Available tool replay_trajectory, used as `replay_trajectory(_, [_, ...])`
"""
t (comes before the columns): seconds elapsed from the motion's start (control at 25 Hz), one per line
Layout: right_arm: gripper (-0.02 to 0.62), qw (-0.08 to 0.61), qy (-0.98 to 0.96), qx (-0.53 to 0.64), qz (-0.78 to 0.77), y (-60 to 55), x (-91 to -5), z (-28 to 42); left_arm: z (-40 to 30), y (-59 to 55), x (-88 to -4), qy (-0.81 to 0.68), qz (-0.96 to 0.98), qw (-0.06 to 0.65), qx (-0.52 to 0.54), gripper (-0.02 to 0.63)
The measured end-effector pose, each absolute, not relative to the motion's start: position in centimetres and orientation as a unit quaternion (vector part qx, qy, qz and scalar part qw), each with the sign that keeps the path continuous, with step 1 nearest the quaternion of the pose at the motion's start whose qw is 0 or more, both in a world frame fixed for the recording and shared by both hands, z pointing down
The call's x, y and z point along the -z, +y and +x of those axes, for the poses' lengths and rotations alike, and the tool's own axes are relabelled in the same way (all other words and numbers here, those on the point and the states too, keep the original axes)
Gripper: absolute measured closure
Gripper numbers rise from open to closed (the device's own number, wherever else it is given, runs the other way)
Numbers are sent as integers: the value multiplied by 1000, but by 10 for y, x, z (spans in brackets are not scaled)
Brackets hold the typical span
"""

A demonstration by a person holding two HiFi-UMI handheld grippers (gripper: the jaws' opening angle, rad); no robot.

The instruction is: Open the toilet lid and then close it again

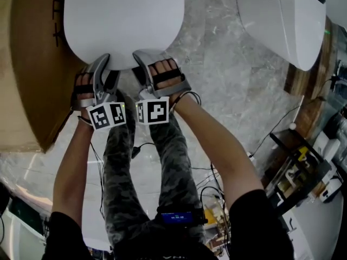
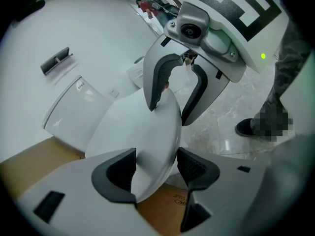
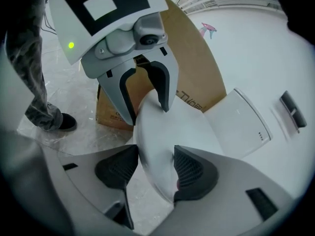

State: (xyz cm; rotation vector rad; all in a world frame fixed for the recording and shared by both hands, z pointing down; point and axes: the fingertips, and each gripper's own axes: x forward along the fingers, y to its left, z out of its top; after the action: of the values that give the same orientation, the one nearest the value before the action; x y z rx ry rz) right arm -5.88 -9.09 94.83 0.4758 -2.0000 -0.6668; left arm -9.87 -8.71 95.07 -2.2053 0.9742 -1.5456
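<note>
Left of the left tongs [image 1: 104,66] we see a large brown cardboard box [image 1: 24,64] standing on the grey veined marble floor [image 1: 227,69]. Well to the right of the right tongs [image 1: 149,56], and beyond them, stands a second white glossy toilet [image 1: 282,20]. Far off to the right, and nearer us than the tongs, a black rack [image 1: 301,167] holds small items. Thin black cables [image 1: 271,134] trail across the floor toward it.

Head view steeply down; 2 gripper views close-in, from opposite sides of the shared toilet lid [image 1: 123,20].
</note>
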Motion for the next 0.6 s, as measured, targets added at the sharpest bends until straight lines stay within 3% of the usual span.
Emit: replay_trajectory(0.6, [431, 441, -831, 272, 203, -125, -785, -60, -96, -120, -788, 367, -779, 167, 481, 437])
